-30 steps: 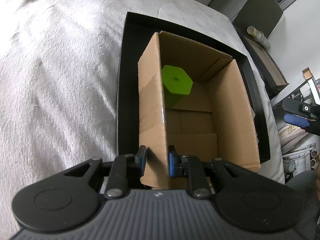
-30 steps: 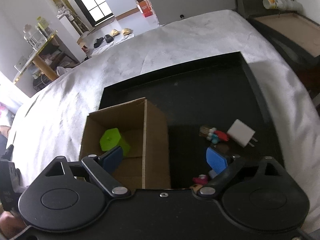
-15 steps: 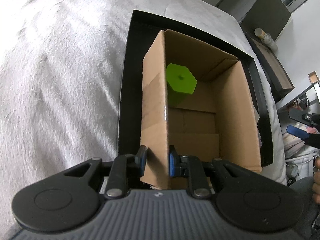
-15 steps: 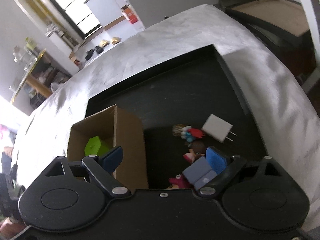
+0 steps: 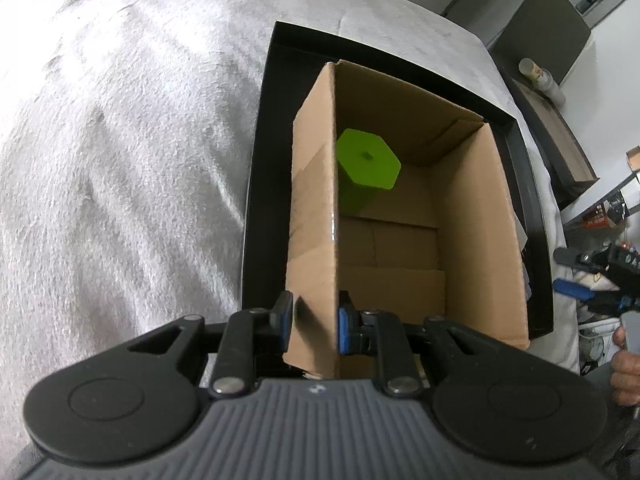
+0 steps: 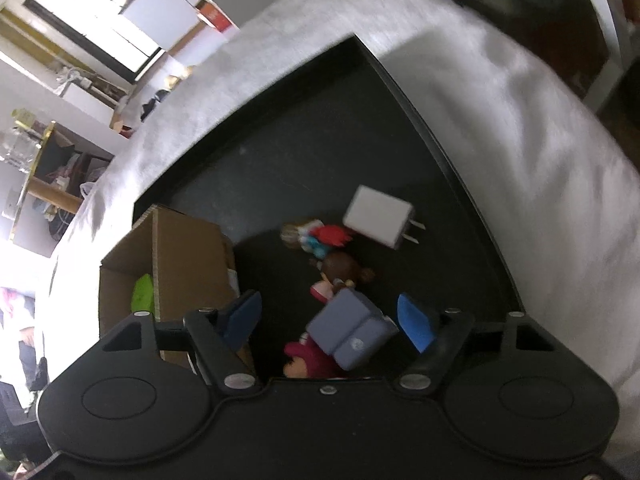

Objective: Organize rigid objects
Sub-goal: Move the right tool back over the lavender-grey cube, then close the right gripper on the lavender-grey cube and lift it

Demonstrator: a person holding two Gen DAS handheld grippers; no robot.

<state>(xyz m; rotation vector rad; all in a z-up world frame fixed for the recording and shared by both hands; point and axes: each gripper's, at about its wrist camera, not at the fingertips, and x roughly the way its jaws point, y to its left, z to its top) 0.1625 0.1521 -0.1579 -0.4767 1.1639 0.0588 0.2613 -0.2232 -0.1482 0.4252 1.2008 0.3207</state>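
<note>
An open cardboard box [image 5: 472, 216] stands in a black tray [image 5: 264, 184] on a white bedcover. A green hexagonal block [image 5: 366, 164] stands inside it. My left gripper [image 5: 314, 320] is shut on the box's near left wall. In the right wrist view my right gripper [image 6: 330, 318] is open above a grey-blue block [image 6: 348, 330] that lies between its blue pads [image 6: 412, 326]. Small toy figures [image 6: 340, 270], a pink one [image 6: 310, 362] and a white plug charger [image 6: 378, 222] lie on the tray [image 6: 288, 160] beside the box [image 6: 188, 248].
The white bedcover [image 5: 120, 160] surrounds the tray. Dark furniture [image 5: 540, 44] and a shelf stand beyond the bed. A person's hand [image 5: 626, 364] holds the right gripper at the right edge of the left wrist view.
The right gripper has swung right and lower over the loose objects; the grey-blue block now lies between its pads. The left gripper still holds the box wall.
</note>
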